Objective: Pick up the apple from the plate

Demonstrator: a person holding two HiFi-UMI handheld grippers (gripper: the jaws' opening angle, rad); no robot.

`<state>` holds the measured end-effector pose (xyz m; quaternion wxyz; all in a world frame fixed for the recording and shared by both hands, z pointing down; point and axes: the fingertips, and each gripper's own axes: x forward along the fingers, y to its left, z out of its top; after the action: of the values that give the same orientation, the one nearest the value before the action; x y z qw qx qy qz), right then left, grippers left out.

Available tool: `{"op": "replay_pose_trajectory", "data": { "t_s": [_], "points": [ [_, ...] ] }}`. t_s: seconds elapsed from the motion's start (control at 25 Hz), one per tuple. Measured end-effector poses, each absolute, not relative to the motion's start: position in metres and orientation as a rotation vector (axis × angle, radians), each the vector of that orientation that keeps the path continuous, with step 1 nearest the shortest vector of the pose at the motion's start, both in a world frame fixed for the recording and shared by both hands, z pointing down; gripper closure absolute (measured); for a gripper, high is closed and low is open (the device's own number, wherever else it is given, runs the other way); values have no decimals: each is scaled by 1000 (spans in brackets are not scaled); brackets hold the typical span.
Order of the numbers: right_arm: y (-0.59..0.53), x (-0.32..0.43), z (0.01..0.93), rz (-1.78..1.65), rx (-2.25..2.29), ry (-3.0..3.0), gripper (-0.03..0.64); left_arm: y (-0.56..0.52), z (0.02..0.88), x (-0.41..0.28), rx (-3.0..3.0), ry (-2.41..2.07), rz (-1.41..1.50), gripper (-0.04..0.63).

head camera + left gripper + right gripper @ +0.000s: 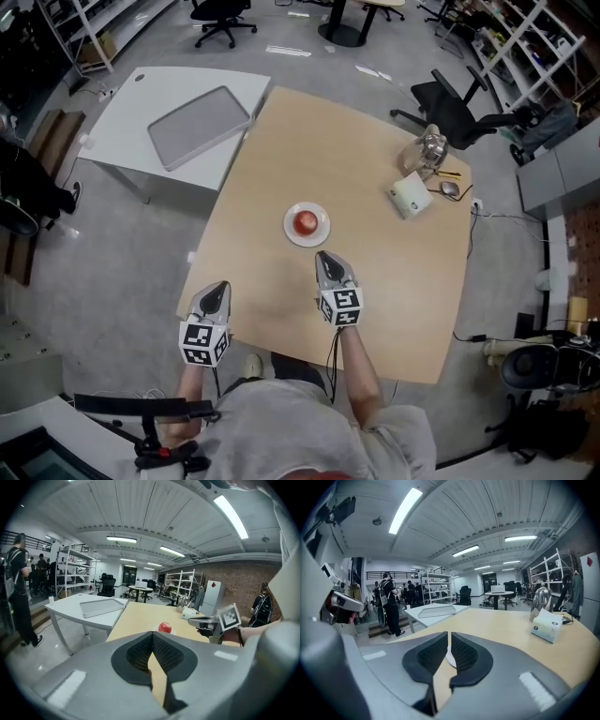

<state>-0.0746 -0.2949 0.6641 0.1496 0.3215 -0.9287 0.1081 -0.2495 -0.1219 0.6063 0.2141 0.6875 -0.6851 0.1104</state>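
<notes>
A red apple (306, 221) lies on a small white plate (290, 233) in the middle of the wooden table (356, 159). My right gripper (326, 254) hovers just short of the plate, pointing at it, its jaws together and empty. My left gripper (221, 285) is farther back near the table's front left edge, also shut and empty. In the left gripper view the apple (164, 627) shows just beyond the closed left gripper (152, 634), with the right gripper (206, 620) to its right. In the right gripper view only the plate's rim (449, 658) shows through the slit of the right gripper (449, 633); the apple is hidden.
A white tissue box (410, 196) and a glass vessel (430, 148) stand at the table's far right corner. A white side table (122, 117) carrying a grey tray (199, 126) adjoins on the left. Office chairs and shelves surround; people stand at the far left.
</notes>
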Motion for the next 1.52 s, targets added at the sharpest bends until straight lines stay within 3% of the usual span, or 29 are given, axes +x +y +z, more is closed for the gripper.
{"op": "replay_pose_trajectory", "data": {
  "t_s": [0.48, 0.84, 1.16, 1.52],
  "points": [
    [-342, -111, 708, 277, 834, -2616, 517, -122, 615, -255, 1819, -1923, 331, 575],
    [-362, -125, 736, 306, 834, -2568, 332, -102, 622, -273, 1707, -1964, 342, 575],
    [-375, -137, 758, 351, 808, -2543, 222, -99, 624, -276, 1664, -1975, 348, 575],
    [-386, -147, 777, 399, 784, -2505, 186, -100, 625, -278, 1637, -1980, 352, 575]
  ]
}}
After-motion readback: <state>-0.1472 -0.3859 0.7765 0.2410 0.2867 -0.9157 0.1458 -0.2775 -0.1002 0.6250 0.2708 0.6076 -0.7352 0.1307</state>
